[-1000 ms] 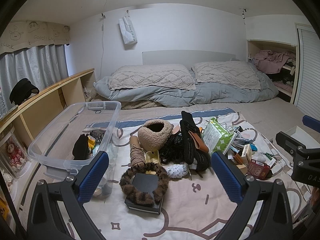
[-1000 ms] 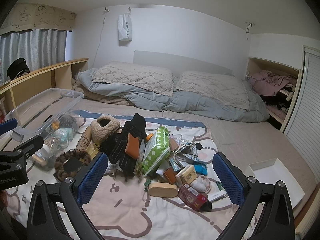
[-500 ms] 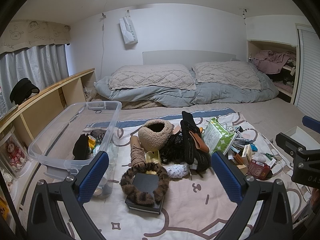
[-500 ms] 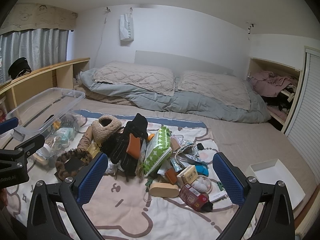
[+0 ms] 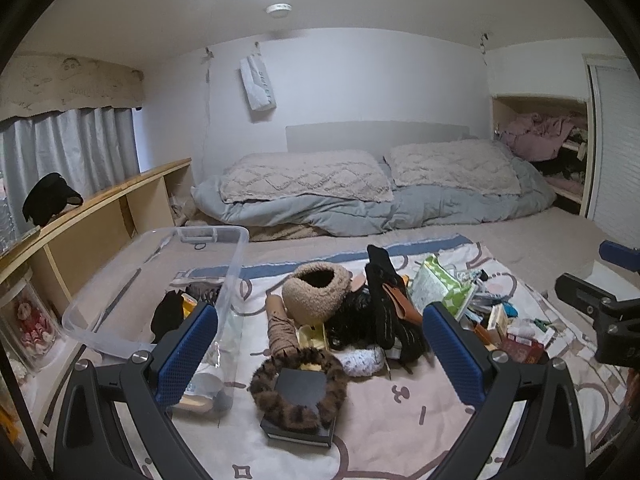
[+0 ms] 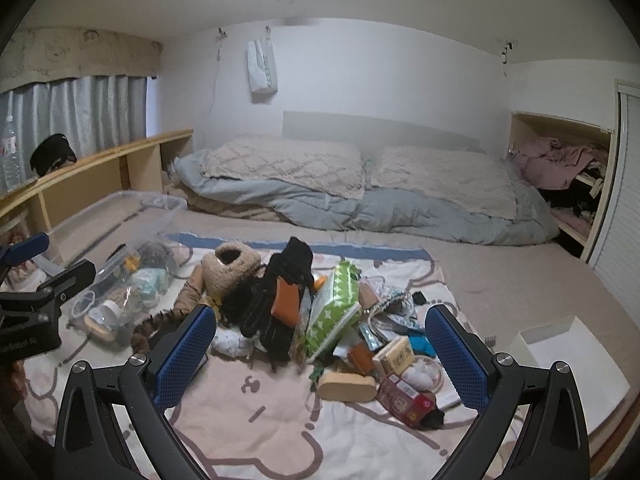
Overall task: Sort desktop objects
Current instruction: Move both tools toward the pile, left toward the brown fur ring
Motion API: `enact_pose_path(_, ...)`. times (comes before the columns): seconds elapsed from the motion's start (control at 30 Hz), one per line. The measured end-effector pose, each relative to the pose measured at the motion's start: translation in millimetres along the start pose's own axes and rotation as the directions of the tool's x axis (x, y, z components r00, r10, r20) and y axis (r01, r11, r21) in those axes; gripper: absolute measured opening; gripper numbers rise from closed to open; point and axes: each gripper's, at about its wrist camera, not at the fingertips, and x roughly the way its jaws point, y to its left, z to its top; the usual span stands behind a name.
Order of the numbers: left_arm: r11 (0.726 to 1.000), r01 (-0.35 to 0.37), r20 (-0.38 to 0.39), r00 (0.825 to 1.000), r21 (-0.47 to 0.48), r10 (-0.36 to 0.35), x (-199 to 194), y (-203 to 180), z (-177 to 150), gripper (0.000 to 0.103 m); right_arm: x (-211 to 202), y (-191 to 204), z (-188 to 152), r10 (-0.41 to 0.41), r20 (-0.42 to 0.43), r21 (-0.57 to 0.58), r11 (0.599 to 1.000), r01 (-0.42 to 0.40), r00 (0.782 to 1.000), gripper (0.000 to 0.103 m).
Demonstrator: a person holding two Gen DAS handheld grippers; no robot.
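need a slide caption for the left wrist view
Open left claw hovers above a furry brown ring on a black box, beside a clear plastic bin.

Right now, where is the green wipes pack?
In the right wrist view the green wipes pack leans in the middle of the pile, just right of the black gloves and above the tan oval case.

A messy pile of small things lies on a pink blanket. A furry brown ring (image 5: 298,390) rests on a black box (image 5: 298,432) in front. Behind it a fluffy tan slipper (image 5: 316,294) leans beside black gloves (image 5: 386,312). A green tissue pack (image 6: 334,312) tilts up. A clear plastic bin (image 5: 236,264) stands at the left, partly filled.
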Motion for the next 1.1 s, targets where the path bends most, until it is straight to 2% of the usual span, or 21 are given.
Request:
enact_pose_path(0.13,0.999,0.008,0.026,1.0,-0.039,-0.007,2,13,3,0.103,1,-3,0,-0.005,0.023,-0.014,1.0,0.005,1.0,0.103)
enact_pose_path(0.3,0.997,0.001,0.051,0.999,-0.075,0.003,4,29,3,0.103,4,-20,1,-0.001,0.047,0.025,1.0,0.0,0.999,0.103)
enact_pose_path(0.47,0.994,-0.021,0.067,0.997,-0.104,0.028,7,46,-2,0.103,5,-38,-1,0.015,0.043,0.087,0.996,-0.019,0.999,0.103)
enact_pose_path(0.7,0.991,-0.044,0.073,0.996,-0.13,0.054,14,69,-17,0.103,10,-58,-13,-0.019,0.033,0.1,0.995,0.016,0.999,0.103)
enact_pose_path(0.93,0.995,-0.038,0.066,0.997,-0.091,0.044,24,75,-34,0.103,23,-84,-29,-0.051,-0.009,0.161,0.986,0.052,0.999,0.103)
enact_pose_path(1.1,0.997,-0.003,0.05,0.999,-0.082,0.007,37,78,-51,0.103,31,-86,-41,-0.052,-0.024,0.135,0.989,0.055,0.998,0.103)
